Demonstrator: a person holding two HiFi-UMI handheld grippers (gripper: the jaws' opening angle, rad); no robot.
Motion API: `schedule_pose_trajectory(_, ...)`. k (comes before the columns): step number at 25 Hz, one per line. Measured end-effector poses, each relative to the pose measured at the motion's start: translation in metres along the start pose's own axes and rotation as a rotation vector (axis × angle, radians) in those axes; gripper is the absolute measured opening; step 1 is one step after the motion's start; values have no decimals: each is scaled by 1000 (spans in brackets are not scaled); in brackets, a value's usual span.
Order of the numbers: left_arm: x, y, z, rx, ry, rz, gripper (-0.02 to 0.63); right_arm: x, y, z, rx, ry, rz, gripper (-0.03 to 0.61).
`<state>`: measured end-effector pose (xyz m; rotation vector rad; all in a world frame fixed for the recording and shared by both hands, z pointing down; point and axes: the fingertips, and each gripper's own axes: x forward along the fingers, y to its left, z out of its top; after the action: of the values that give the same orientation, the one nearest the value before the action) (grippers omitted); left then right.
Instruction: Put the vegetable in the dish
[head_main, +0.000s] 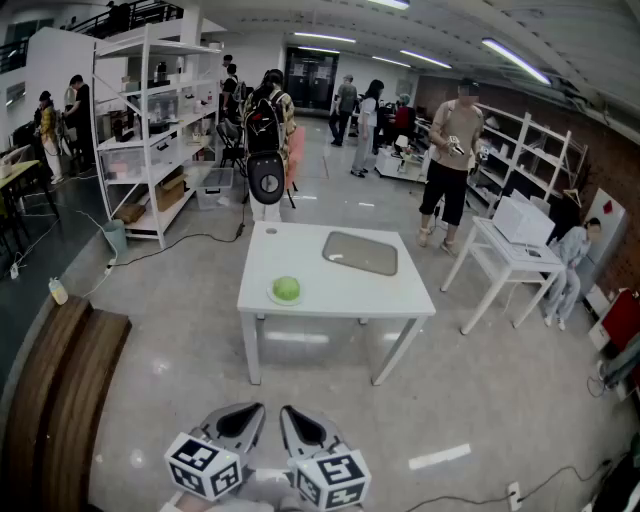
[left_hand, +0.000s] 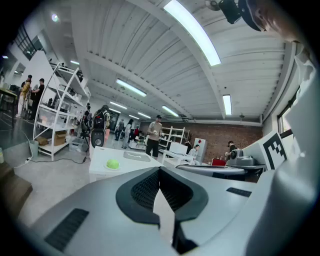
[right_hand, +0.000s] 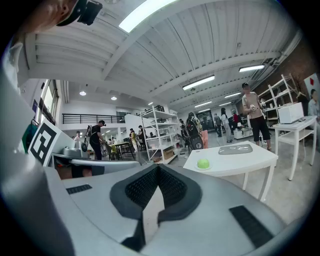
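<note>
A round green vegetable (head_main: 286, 289) rests on a small pale disc near the front left of a white table (head_main: 340, 295). A flat grey dish (head_main: 361, 252) lies on the same table, toward its back right. Both also show in the left gripper view, vegetable (left_hand: 113, 163) and dish (left_hand: 137, 156), and in the right gripper view, vegetable (right_hand: 203, 163) and dish (right_hand: 235, 149). My left gripper (head_main: 243, 418) and right gripper (head_main: 299, 422) hang side by side well short of the table, above the floor. Both are shut with nothing between their jaws, as seen at the left gripper (left_hand: 160, 170) and the right gripper (right_hand: 158, 168).
A white shelf rack (head_main: 150, 130) stands at the far left. A second white table (head_main: 510, 255) with a white box is at the right. A wooden bench (head_main: 60, 400) lies at the near left. Several people stand beyond the table. Cables trail on the floor.
</note>
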<state>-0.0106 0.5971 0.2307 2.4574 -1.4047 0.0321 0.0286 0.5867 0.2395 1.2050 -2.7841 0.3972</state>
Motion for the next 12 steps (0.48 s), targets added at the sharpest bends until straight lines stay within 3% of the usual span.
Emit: schedule_pose_trajectory(12,7,5,-1,20,1,-4,8,4,0,0,-28,-1,-10,12)
